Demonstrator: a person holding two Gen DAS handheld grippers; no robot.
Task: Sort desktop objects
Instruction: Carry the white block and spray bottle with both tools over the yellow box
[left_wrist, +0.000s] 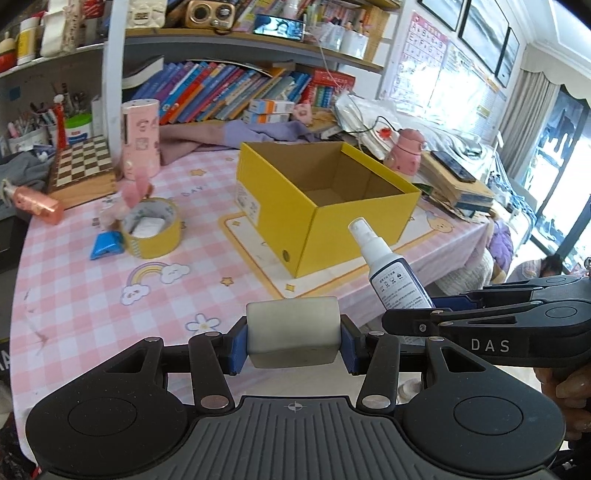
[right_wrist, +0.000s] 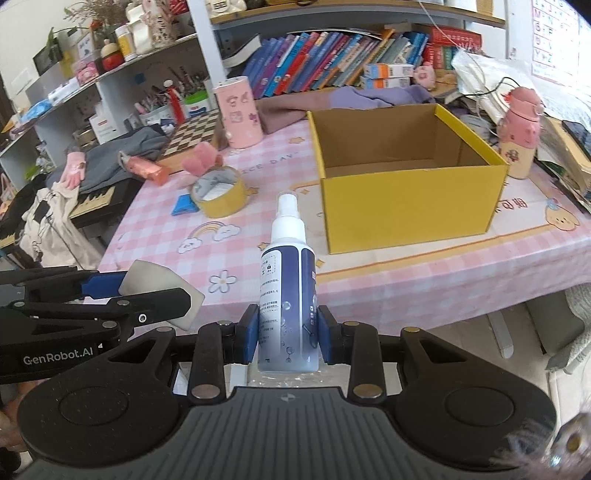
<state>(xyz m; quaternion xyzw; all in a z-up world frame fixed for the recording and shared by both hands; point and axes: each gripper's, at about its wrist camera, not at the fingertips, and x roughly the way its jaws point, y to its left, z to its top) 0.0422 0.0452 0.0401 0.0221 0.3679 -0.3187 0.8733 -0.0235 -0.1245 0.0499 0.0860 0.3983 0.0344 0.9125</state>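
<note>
The left gripper (left_wrist: 293, 341) is shut on a grey rounded soap-like block (left_wrist: 293, 334), low-mid in its view. The right gripper (right_wrist: 287, 338) pinches a white & blue plastic spray bottle (right_wrist: 287, 295) near its base, so it could tip & miss the open yellow cardboard box (right_wrist: 410, 210), mid-right.

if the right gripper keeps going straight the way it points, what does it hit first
Probably the pink checked tablecloth just left of the yellow box; the spray bottle it holds would touch first. Depth is unclear.
</note>
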